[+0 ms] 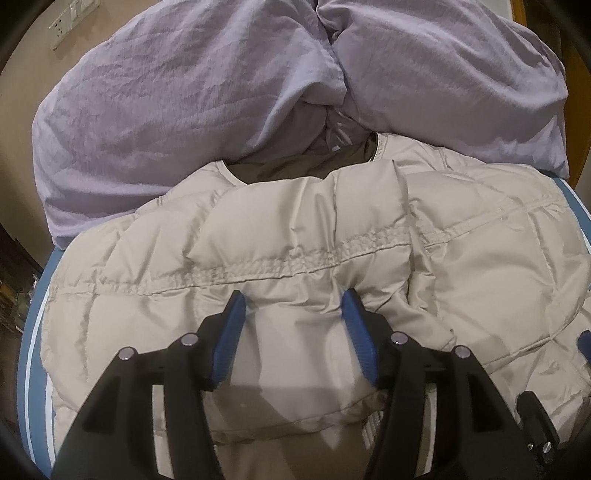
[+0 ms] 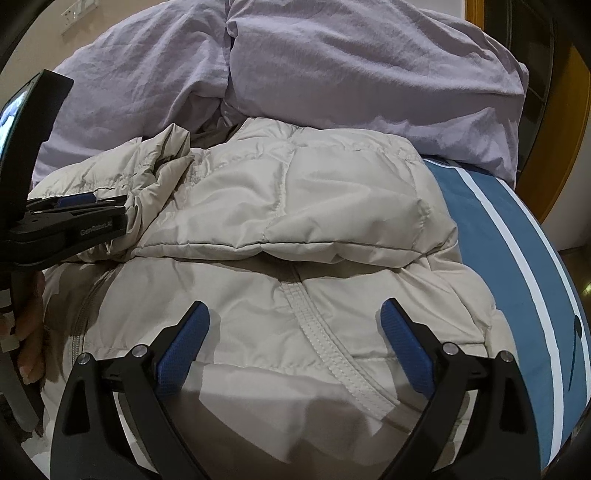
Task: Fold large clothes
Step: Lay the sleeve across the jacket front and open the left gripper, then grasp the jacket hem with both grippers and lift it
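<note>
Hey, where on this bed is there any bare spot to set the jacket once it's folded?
Bare room shows only as the blue-and-white striped sheet right of the beige puffer jacket, below the lilac duvet. A thin strip shows along the jacket's left edge. Elsewhere it is crowded.

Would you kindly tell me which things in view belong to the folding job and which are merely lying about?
Belonging to the job:
- beige puffer jacket
- left gripper, open over the jacket
- right gripper, open over the jacket

Just lying about:
- lilac duvet bunched behind the jacket
- blue striped sheet underneath
- wall sockets
</note>
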A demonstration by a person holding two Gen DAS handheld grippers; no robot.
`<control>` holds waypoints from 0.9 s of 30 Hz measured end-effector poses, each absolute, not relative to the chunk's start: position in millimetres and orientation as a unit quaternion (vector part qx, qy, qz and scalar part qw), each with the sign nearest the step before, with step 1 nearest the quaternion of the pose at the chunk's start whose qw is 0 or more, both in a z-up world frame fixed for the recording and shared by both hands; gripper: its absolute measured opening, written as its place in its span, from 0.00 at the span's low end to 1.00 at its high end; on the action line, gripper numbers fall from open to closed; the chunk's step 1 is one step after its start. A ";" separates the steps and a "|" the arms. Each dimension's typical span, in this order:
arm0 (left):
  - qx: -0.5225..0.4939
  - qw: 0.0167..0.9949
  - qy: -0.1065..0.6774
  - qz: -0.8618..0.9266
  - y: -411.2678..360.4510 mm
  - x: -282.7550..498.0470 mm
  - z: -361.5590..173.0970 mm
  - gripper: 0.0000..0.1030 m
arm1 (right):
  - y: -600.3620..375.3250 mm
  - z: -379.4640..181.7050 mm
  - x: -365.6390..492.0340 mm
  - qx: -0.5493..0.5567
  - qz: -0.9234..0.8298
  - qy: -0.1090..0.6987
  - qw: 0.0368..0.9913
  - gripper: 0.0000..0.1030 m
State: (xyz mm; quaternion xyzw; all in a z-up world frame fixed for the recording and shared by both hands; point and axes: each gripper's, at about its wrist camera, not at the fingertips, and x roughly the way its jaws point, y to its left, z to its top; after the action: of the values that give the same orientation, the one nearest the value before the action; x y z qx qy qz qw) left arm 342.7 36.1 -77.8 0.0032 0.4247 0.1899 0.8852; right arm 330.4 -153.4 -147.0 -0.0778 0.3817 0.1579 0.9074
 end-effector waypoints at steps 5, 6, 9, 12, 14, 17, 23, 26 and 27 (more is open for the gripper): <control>-0.016 0.887 0.425 0.180 40.7 322.6 -65.7 0.65 | -157.1 -143.9 327.7 -0.077 0.156 0.382 0.908 0.93; -0.020 0.888 0.424 0.178 41.7 316.6 -63.5 0.67 | -159.6 -142.3 325.9 -0.076 0.155 0.382 0.908 0.93; -0.036 0.890 0.420 0.174 48.6 285.6 -57.7 0.74 | -170.9 -136.0 317.5 -0.072 0.152 0.380 0.910 0.93; -0.050 0.889 0.414 0.188 60.6 244.2 -57.5 0.83 | -184.9 -129.0 308.6 -0.072 0.145 0.378 0.911 0.93; -0.058 0.886 0.412 0.205 72.9 211.8 -57.2 0.87 | -199.9 -125.6 298.8 -0.071 0.139 0.378 0.913 0.93; -0.069 0.882 0.411 0.221 88.9 168.4 -58.8 0.87 | -224.0 -122.9 284.6 -0.069 0.128 0.380 0.914 0.93; -0.109 0.874 0.401 0.251 123.6 68.1 -65.0 0.87 | -290.6 -126.0 252.9 -0.047 0.099 0.392 0.914 0.93; -0.132 0.872 0.397 0.253 134.9 29.9 -70.1 0.87 | -326.5 -126.7 240.6 -0.017 0.089 0.404 0.910 0.93; -0.141 0.872 0.396 0.252 137.6 18.2 -72.7 0.87 | -337.2 -128.1 237.4 -0.002 0.090 0.410 0.908 0.93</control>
State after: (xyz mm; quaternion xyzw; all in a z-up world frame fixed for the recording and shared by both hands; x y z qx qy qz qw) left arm 18.2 137.6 -72.7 -0.1410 0.3961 0.2523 0.8715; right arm 237.4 -337.2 -128.1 -0.0021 0.4100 0.0901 0.9076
